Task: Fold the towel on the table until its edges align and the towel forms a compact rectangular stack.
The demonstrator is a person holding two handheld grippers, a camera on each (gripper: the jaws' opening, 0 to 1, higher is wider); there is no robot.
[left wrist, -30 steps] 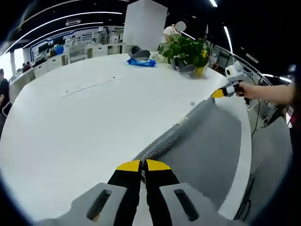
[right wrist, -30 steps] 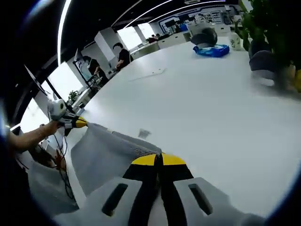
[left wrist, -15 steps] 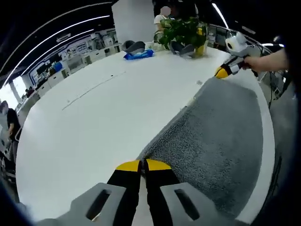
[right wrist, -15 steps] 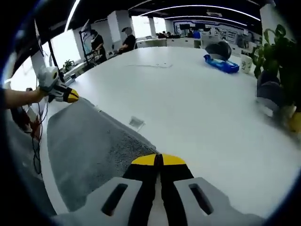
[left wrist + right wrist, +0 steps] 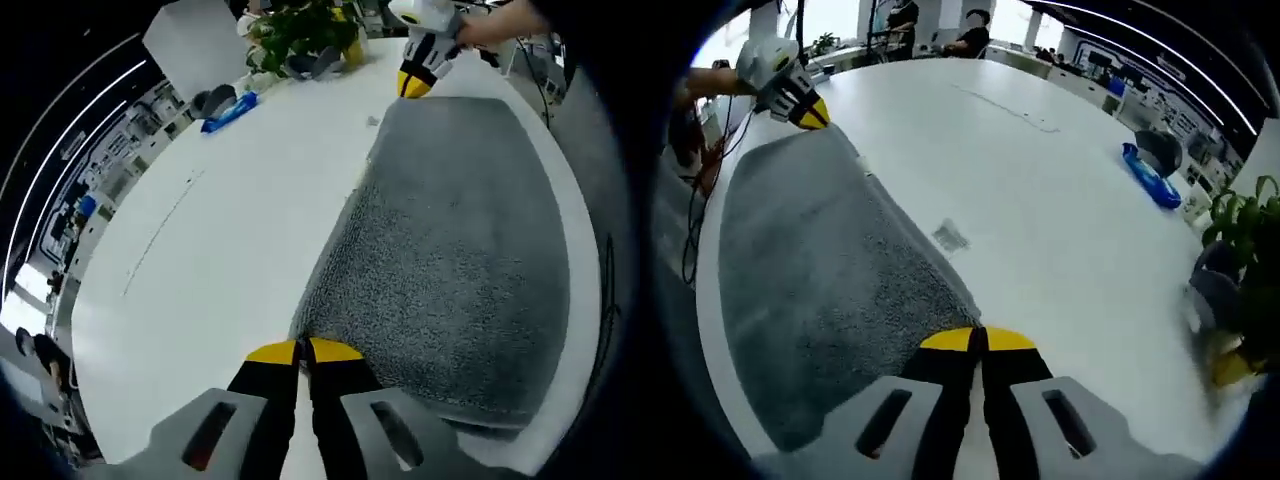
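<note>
**A:** One big white table (image 5: pixel 200 270), curved edge. Grey towel (image 5: pixel 450 250) lies flat on it, along the near rim, one long side running up the table's curved edge.

**B:** Confirmed in the right gripper view: same towel (image 5: pixel 810 270) spread flat, small white label tab (image 5: pixel 951 237) on the tabletop just beside the towel's inner edge.

**A:** Grippers?

**B:** Left gripper (image 5: pixel 303 352): yellow-tipped jaws pressed together, pinching the towel's near corner. Right gripper (image 5: pixel 977 340): jaws likewise closed, nipping the corner at the towel's other end. Each one shows in the other's view at the far corner of the towel: right one (image 5: pixel 417 78) with a hand behind it, left one (image 5: pixel 805 112) the same.

**A:** Other stuff relative to the towel?

**B:** Well apart from it, at the far side of the table: potted green plant (image 5: pixel 300 35) with a yellow pot, grey object beside it, blue flat packet (image 5: pixel 228 111). White pillar beyond the table.

**A:** Anything on the towel?

**B:** Just the gripper tips at its two corners.
</note>
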